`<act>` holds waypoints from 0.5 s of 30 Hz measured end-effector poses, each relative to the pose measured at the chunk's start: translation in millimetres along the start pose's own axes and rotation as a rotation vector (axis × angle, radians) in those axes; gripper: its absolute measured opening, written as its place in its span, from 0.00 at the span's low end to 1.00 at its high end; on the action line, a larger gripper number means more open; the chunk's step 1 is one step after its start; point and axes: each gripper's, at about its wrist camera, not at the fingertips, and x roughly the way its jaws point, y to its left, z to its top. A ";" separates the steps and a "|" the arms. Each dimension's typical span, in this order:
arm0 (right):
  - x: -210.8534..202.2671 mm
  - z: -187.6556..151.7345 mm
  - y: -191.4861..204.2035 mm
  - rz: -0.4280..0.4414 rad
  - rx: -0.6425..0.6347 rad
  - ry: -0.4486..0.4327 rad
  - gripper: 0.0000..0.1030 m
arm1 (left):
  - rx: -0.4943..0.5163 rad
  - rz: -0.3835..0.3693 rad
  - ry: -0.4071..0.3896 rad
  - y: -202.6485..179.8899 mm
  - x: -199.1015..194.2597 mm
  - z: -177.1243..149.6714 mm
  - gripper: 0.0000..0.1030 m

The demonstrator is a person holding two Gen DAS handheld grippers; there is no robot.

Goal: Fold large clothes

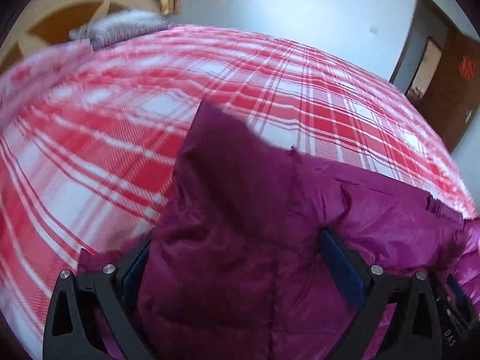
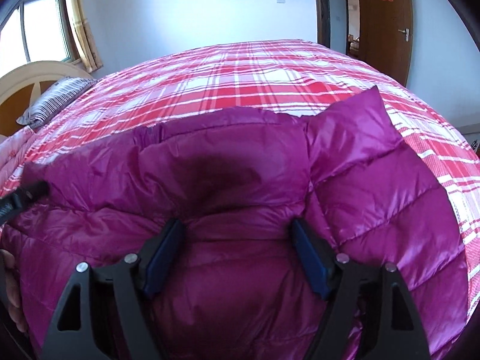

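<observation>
A shiny magenta puffer jacket (image 2: 375, 195) lies spread on a bed covered with a red and white plaid sheet (image 2: 240, 75). In the left wrist view a darker fold of the jacket (image 1: 240, 165) stands up between the blue pads (image 1: 342, 264), and my left gripper (image 1: 237, 240) is shut on it. In the right wrist view my right gripper (image 2: 236, 223) has a padded bulge of the jacket filling the gap between its blue pads (image 2: 163, 255), which press on both sides. The left gripper's black tip (image 2: 30, 192) shows at the jacket's left edge.
A striped pillow (image 2: 57, 99) and a wooden headboard (image 2: 30, 78) are at the bed's far left, below a window (image 2: 39, 30). A brown door (image 2: 387, 15) stands at the back right. Plaid sheet (image 1: 270, 75) stretches beyond the jacket. A hand (image 2: 12, 285) shows at lower left.
</observation>
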 end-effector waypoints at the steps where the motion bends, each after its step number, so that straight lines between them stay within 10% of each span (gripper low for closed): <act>1: 0.5 -0.5 0.7 0.000 -0.001 0.002 0.77 | -0.006 0.001 -0.005 0.2 0.2 -0.6 0.99; 15: -30.2 -3.7 -2.7 0.101 -0.010 -0.034 0.83 | 0.044 0.060 0.004 -7.4 8.5 -3.3 0.99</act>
